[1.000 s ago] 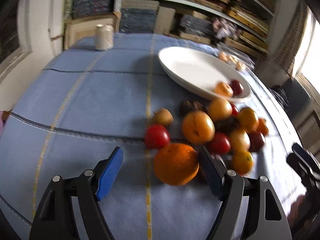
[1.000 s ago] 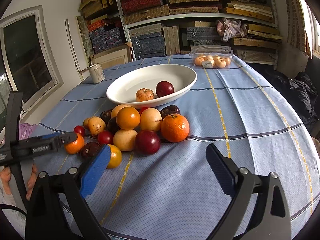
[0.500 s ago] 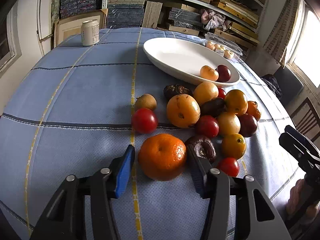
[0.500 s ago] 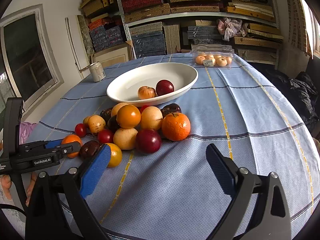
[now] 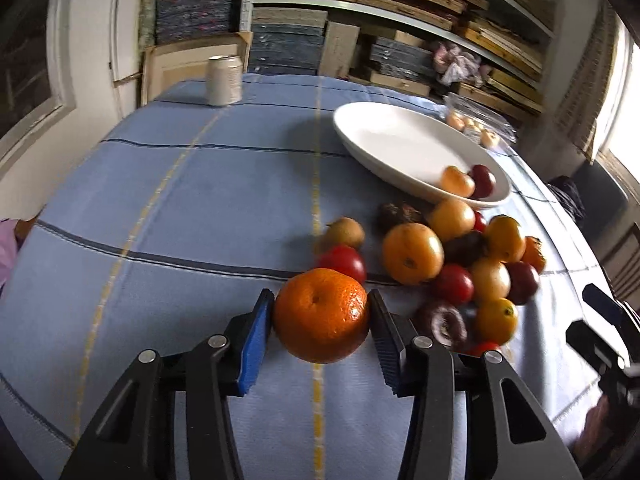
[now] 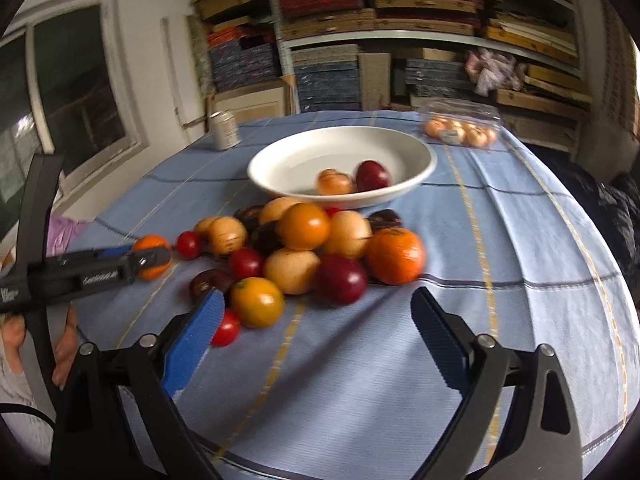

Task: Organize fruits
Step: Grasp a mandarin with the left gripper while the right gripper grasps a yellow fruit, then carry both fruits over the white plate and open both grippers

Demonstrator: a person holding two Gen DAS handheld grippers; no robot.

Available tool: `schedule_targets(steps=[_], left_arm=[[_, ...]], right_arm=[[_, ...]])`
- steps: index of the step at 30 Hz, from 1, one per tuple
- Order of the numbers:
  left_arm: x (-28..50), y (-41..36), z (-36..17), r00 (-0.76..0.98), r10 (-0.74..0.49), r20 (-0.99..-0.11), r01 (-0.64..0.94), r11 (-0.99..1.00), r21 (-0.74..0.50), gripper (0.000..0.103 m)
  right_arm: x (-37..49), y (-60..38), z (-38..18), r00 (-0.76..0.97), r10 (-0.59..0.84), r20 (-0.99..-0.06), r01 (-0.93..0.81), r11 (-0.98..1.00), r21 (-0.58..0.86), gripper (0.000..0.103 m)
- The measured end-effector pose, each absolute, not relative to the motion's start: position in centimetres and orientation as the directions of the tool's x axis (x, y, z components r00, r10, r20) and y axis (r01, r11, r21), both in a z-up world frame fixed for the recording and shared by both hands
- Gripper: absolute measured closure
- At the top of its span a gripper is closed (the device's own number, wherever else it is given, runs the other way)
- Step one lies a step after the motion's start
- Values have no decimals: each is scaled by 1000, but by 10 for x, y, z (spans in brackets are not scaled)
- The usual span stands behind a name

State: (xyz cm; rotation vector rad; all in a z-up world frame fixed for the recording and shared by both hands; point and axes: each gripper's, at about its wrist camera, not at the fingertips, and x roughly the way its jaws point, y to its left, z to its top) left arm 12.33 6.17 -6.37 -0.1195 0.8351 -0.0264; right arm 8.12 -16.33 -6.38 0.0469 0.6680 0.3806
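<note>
text: "GenRobot.AI", blurred | on: left gripper point(image 6: 150, 258) side

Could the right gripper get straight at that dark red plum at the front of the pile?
Probably yes. The right gripper is open and holds nothing, and the plum sits at the near edge of the pile with only bare tablecloth in front. The orange touching it may get nudged.

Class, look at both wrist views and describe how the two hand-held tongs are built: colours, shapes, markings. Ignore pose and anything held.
Both the left tongs and the right tongs have black angular frames with triangular cut-outs and silver round rivets. Each finger carries a flat, ribbed blue pad. Seen side-on from the right wrist, the left tongs' black bar bears white lettering, too blurred to read. No cables show.
</note>
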Motion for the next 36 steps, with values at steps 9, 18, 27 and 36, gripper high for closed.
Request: schedule_targets(steps=[9, 18, 27, 36], left_arm=[[122, 63, -62, 668, -103, -737, -5, 990, -144, 55], [120, 59, -61, 669, -123, -733, 19, 989, -148, 55], [121, 56, -63, 663, -128, -737, 31, 989, -143, 55], [124, 56, -57, 673, -124, -729, 22, 989, -148, 55]], right_arm=[[104, -131, -81, 579, 420, -699, -362, 901, 241, 67], [117, -127, -85, 547, 461, -698, -345, 885, 314, 66], [126, -129, -90, 514, 512, -688, -340, 858, 385, 65], [112, -139, -69, 584, 507, -634, -361, 862, 357, 66]])
